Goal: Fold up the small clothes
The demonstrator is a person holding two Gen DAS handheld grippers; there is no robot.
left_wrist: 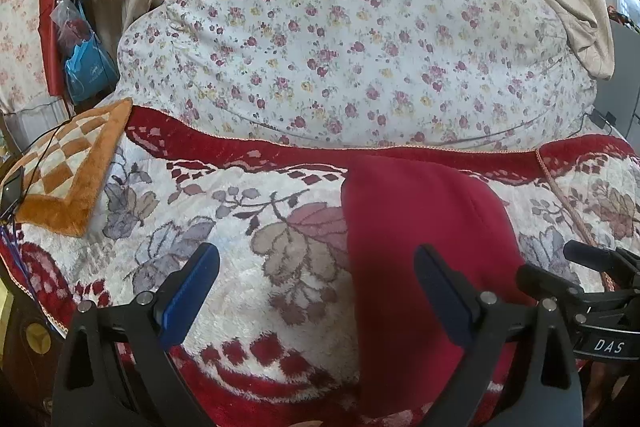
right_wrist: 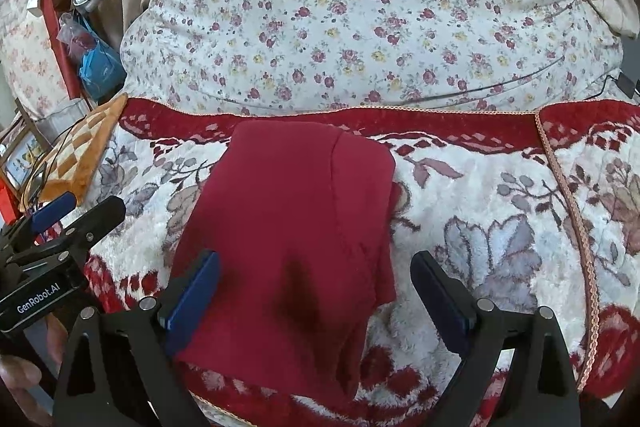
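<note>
I see the left gripper (left_wrist: 318,293) spread wide, holding nothing; the right gripper (right_wrist: 316,293) equally wide, empty, above the red garment (right_wrist: 288,227). Garment's near hem is cut off at 6 o'clock. It lies folded, flat on the floral blanket (right_wrist: 500,195), crease running lengthwise.

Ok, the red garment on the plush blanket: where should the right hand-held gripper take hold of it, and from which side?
Probably the near right corner of the red garment, where the hem lifts off the floral blanket. Bring the open right hand-held gripper in low from the front right: the rest lies flat, and that loose edge looks like the only part one finger could slide under.
</note>
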